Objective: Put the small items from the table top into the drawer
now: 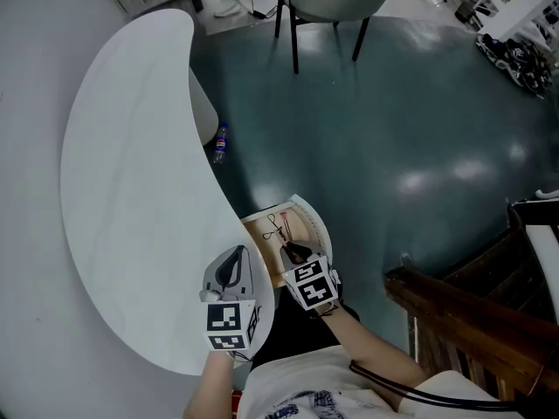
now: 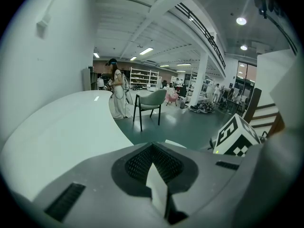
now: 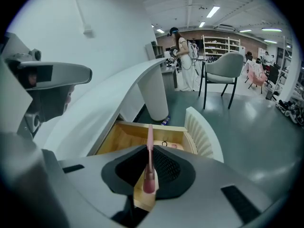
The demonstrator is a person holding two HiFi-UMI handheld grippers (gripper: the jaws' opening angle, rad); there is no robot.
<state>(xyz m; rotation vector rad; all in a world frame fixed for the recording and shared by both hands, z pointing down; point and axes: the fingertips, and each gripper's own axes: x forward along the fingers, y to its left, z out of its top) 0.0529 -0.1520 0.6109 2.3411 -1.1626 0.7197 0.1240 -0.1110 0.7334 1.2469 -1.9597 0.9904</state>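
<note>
Over the open drawer (image 3: 124, 141), lower centre, our right hand-held gripper (image 3: 149, 167) clamps a pink stick (image 3: 150, 137) to drop in; left hand-held gripper (image 2: 154, 172) closed, empty.

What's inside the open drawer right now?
A small dark ring and a pinkish item lie in the drawer. Its near part is covered by the right gripper, shut on a pink stick.

Jaws clamped on pink stick (image 3: 149, 161), above open drawer (image 3: 119, 139)
</note>
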